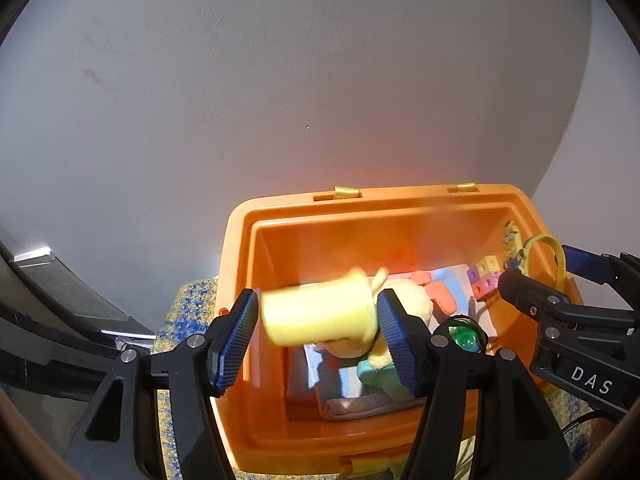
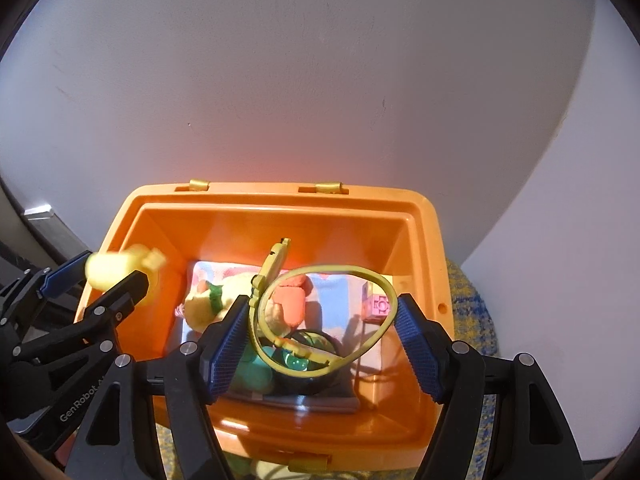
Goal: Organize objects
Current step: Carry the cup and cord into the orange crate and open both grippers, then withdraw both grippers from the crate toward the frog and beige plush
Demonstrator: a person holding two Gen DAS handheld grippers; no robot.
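An open orange bin (image 1: pixel 240 240) (image 2: pixel 428 240) stands against a pale wall. It holds a plush duck (image 2: pixel 208 300), folded cloth (image 1: pixel 360 404), pastel cubes (image 1: pixel 486 276) and a dark bowl with green marbles (image 1: pixel 464 336). My left gripper (image 1: pixel 316 336) is open above the bin. A blurred pale yellow cylinder (image 1: pixel 316 312) (image 2: pixel 116 266) lies between its pads, free of them. My right gripper (image 2: pixel 320 340) is open over the bin. A yellow looped strap with a minion figure (image 2: pixel 332 312) (image 1: pixel 516 248) hangs between its fingers, apparently loose.
The bin sits on a blue and yellow patterned mat (image 1: pixel 188 312) (image 2: pixel 472 308). Dark furniture with a metal edge (image 1: pixel 36 256) stands at the left. The wall is close behind the bin.
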